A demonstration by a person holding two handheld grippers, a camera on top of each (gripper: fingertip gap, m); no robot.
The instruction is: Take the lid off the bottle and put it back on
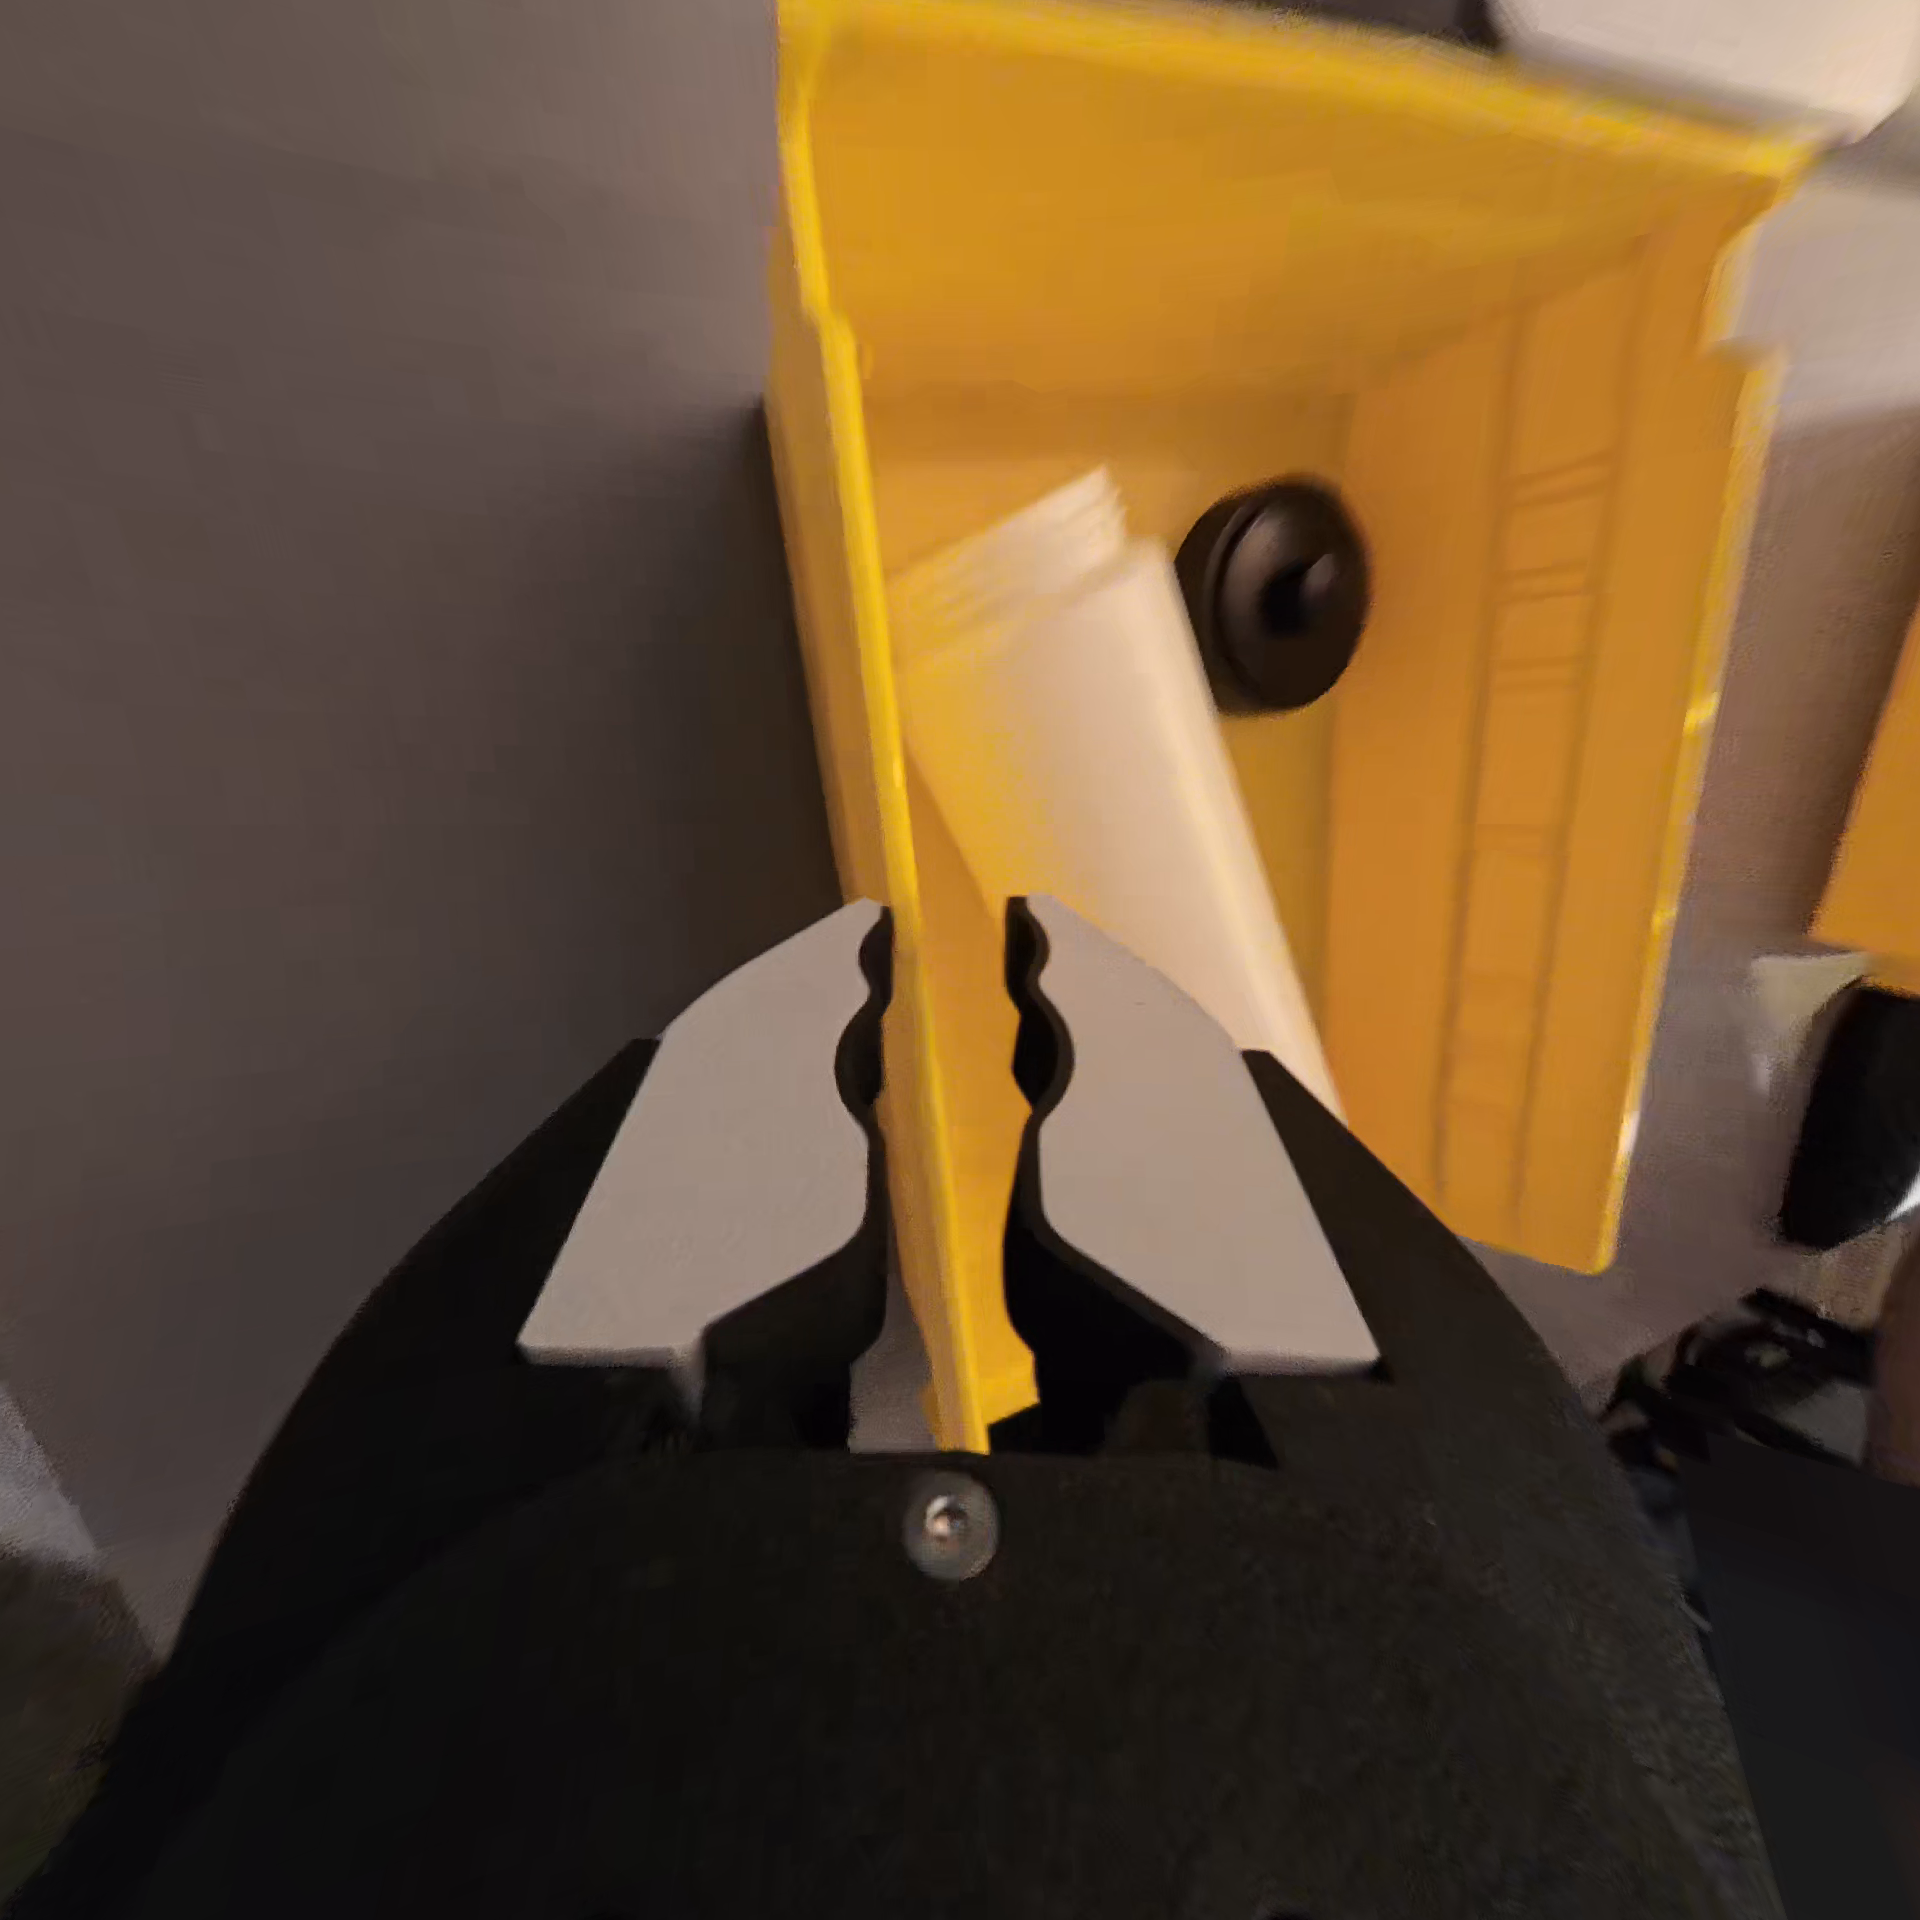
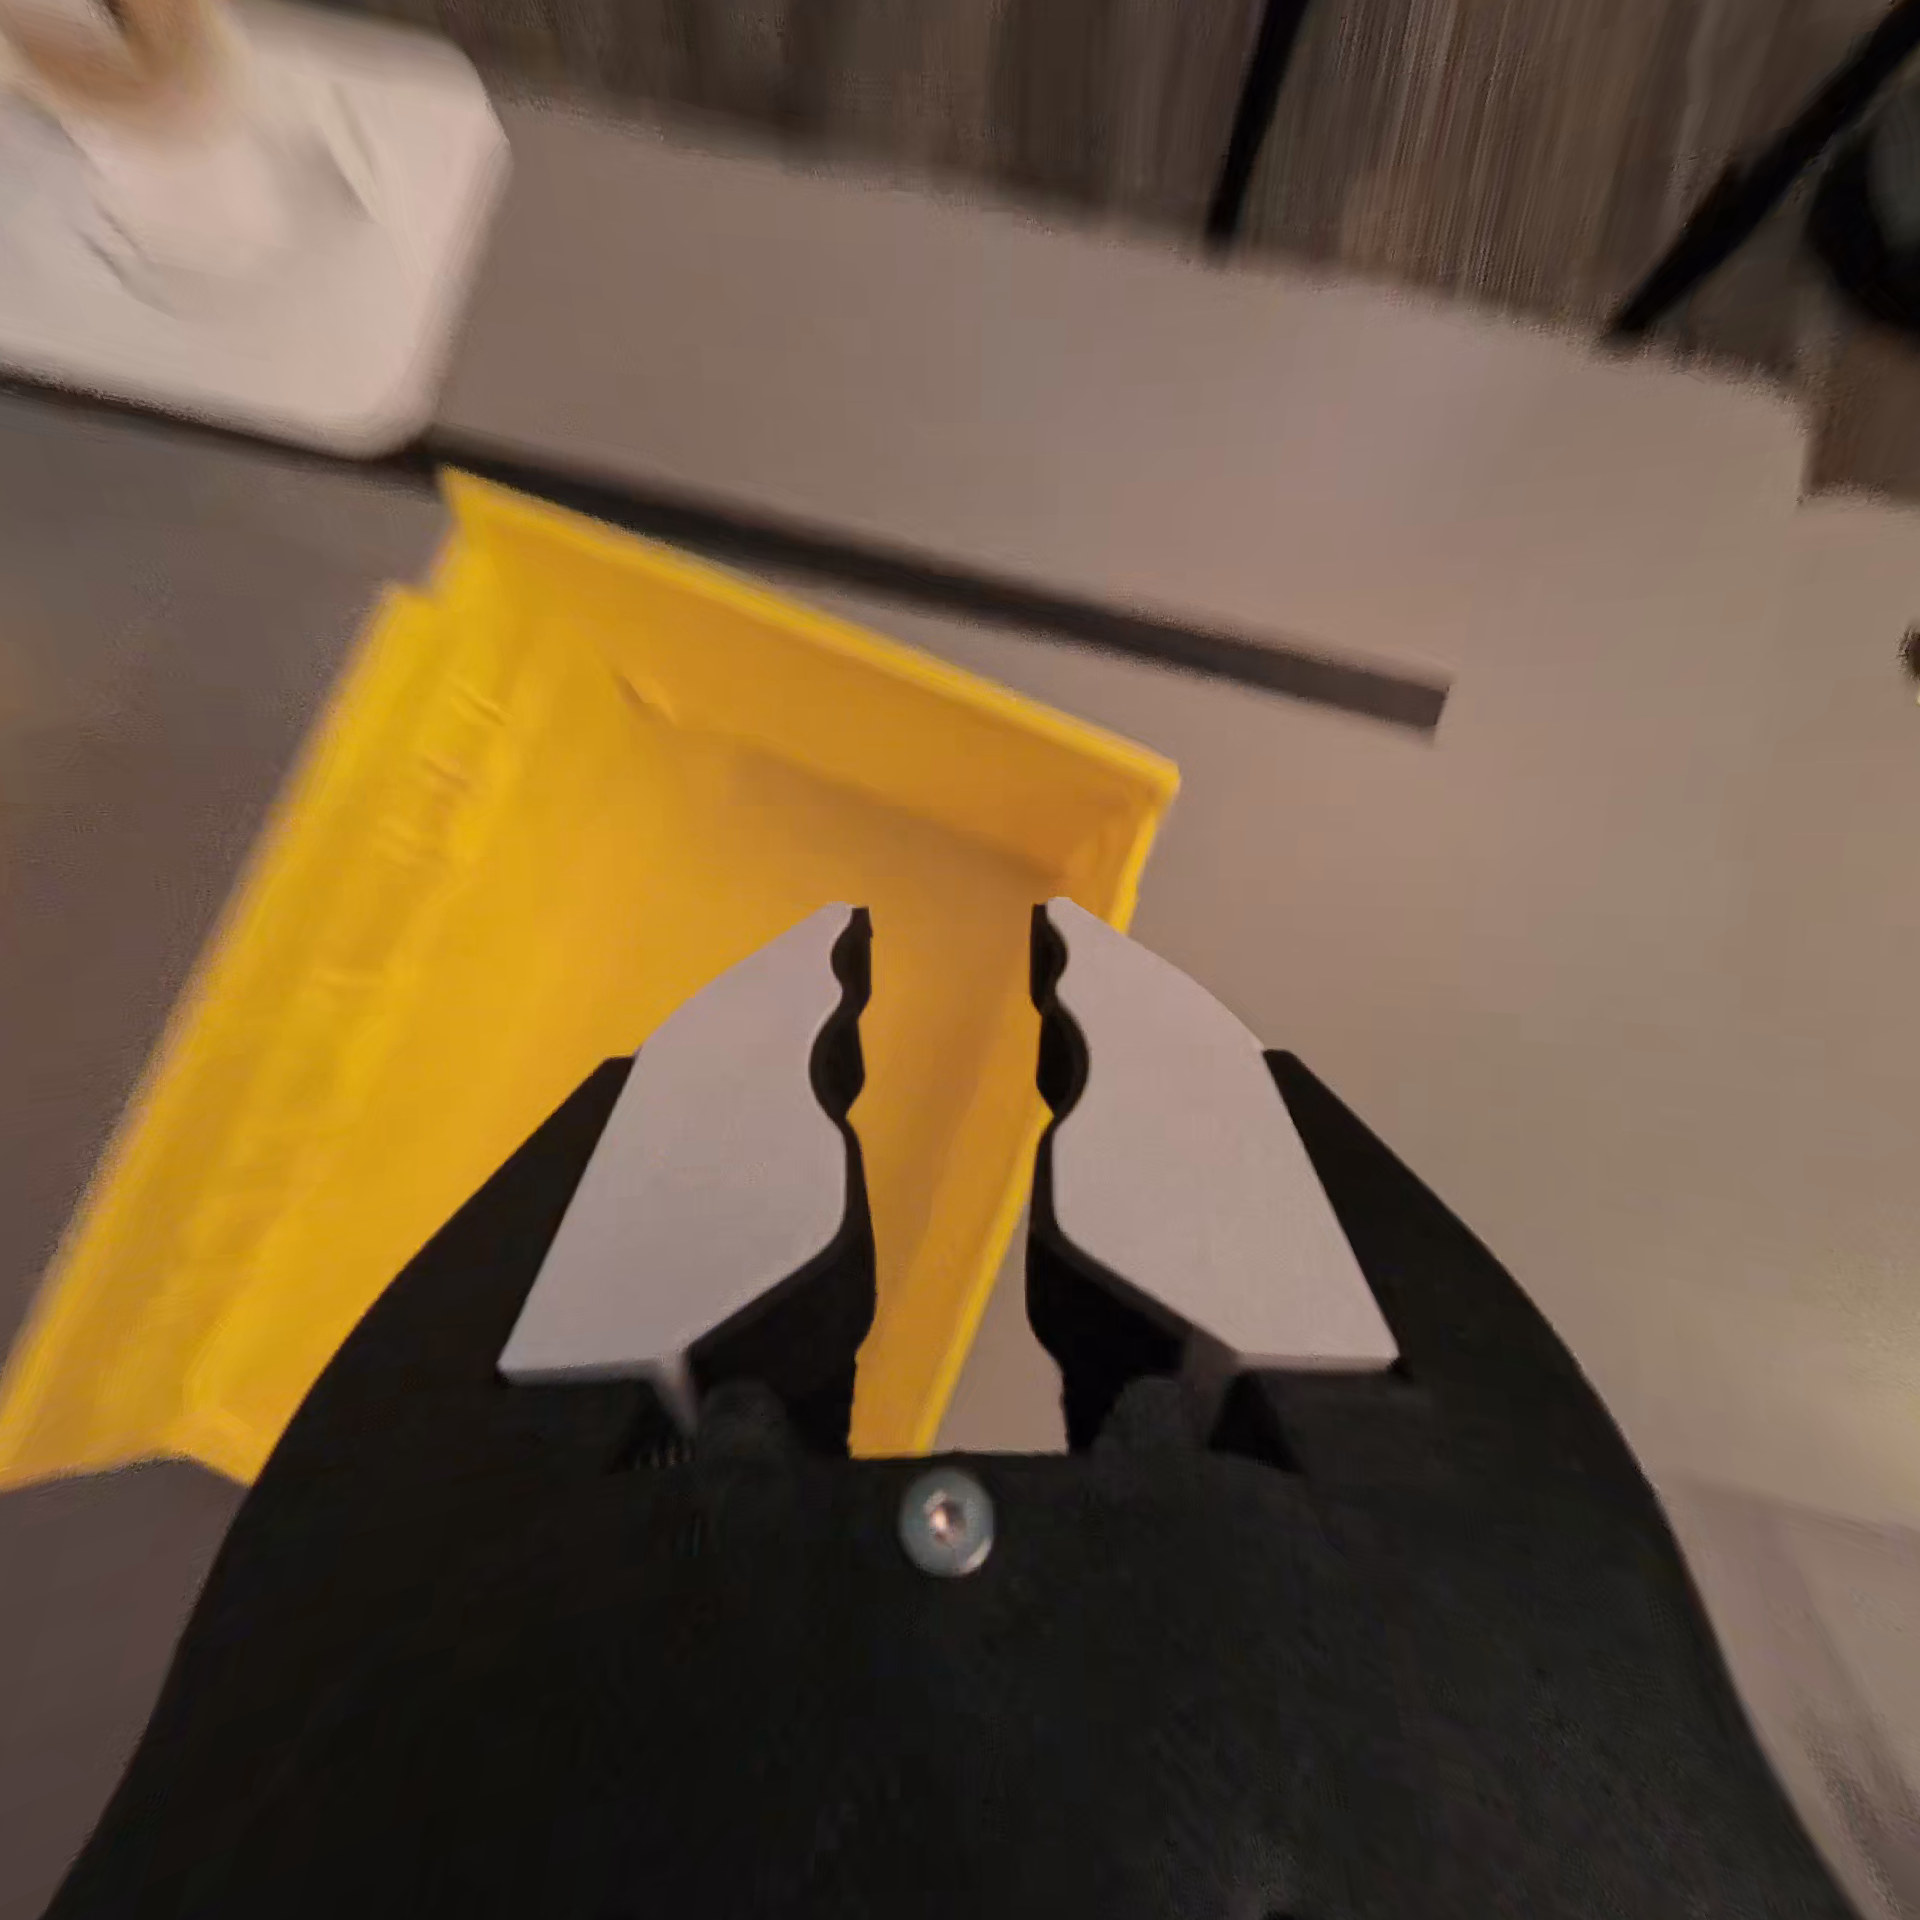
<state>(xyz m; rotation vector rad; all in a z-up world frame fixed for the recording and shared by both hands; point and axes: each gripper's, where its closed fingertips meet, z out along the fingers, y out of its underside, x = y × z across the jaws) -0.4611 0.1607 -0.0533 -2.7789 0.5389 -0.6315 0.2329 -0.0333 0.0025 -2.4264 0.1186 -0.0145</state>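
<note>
Left wrist view. Left gripper (image 1: 945, 914) straddling the near side wall of a yellow tray (image 1: 1143, 312), one finger (image 1: 727, 1143) outside the wall, the other inside. Jaws narrowly parted with the wall between them; left pad looks to touch the wall, a small gap showing on the right side, so a firm clamp cannot be confirmed. Inside the tray: white bottle (image 1: 1081, 748) lying on its side, slanted, threaded neck pointing away toward the far wall, no lid on the neck. Black lid (image 1: 1273, 592) just beside the bottle's neck end, on the tray floor, close enough that touching or apart cannot be told. Ribbed moulding along the tray's right wall. Grey table (image 1: 364, 520) under and to the left of the tray. Dark, blurred shapes at right edge, unidentifiable. Whole frame smeared by motion.

Right wrist view. Right gripper (image 2: 945, 914) hovering over the near right corner of the yellow tray (image 2: 468, 935), jaws apart, nothing between them. Tray's right wall visible through the gap. Only the tray's bare floor and walls on show here; bottle and lid out of sight in this view. Grey table (image 2: 1351, 935) beyond and to the right. White blurred object (image 2: 239, 239) top left, kind unclear. Heavy motion blur throughout.
</note>
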